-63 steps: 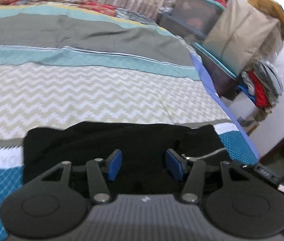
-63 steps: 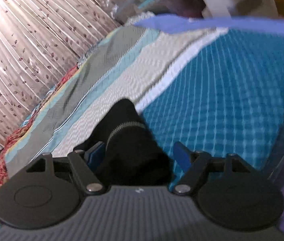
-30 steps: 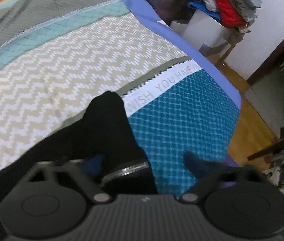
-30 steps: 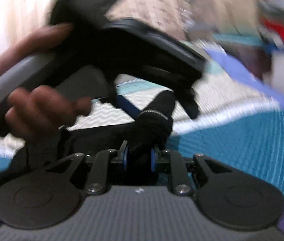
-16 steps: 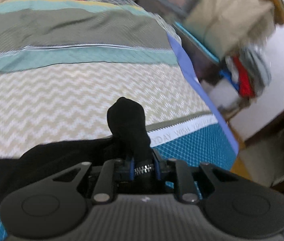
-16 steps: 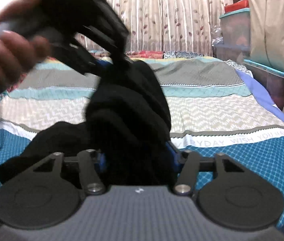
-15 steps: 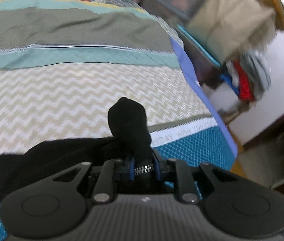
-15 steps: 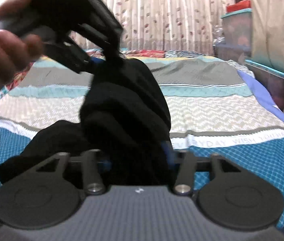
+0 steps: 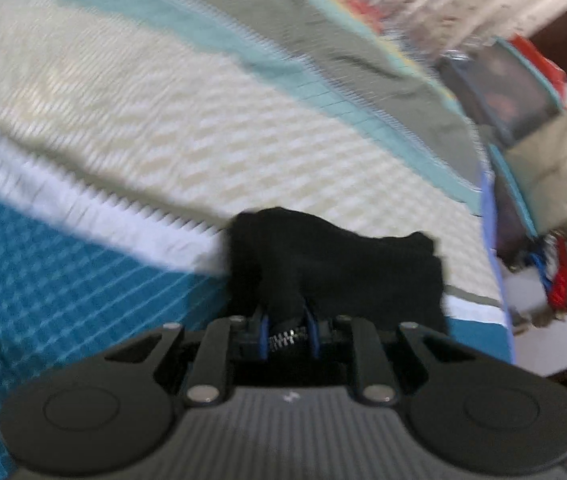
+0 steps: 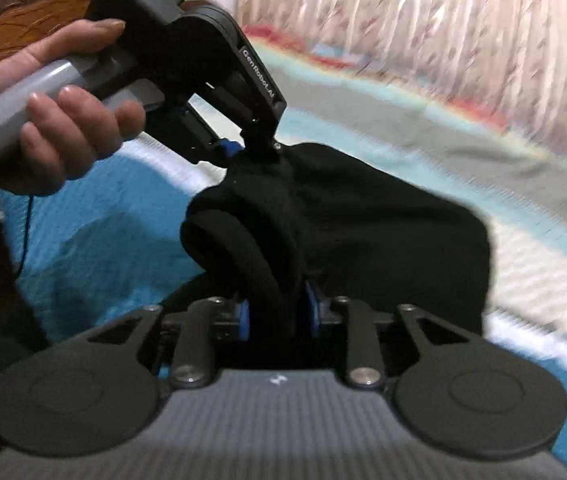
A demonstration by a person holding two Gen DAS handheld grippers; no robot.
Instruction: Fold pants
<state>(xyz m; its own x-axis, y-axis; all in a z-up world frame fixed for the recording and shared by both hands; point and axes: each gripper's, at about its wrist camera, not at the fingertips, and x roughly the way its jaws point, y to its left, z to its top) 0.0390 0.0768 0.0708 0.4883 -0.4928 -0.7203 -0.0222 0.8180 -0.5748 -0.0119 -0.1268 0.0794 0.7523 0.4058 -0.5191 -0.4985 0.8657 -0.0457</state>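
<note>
The black pants (image 10: 383, 232) hang bunched above the bed, pinched at 2 points, probably so the cloth can be carried over into a fold. The right gripper (image 10: 277, 316) is closed on a thick roll of fabric. The left gripper (image 9: 287, 330) is clamped on cloth at a metal zipper (image 9: 288, 336); the person's hand (image 10: 55, 120) holds its handle. Below lies a striped bedspread (image 9: 123, 92), its teal band (image 9: 43, 272) toward the near edge. Beyond the far edge hang curtains (image 10: 443, 40); storage boxes (image 9: 511, 92) stand off the right side.
</note>
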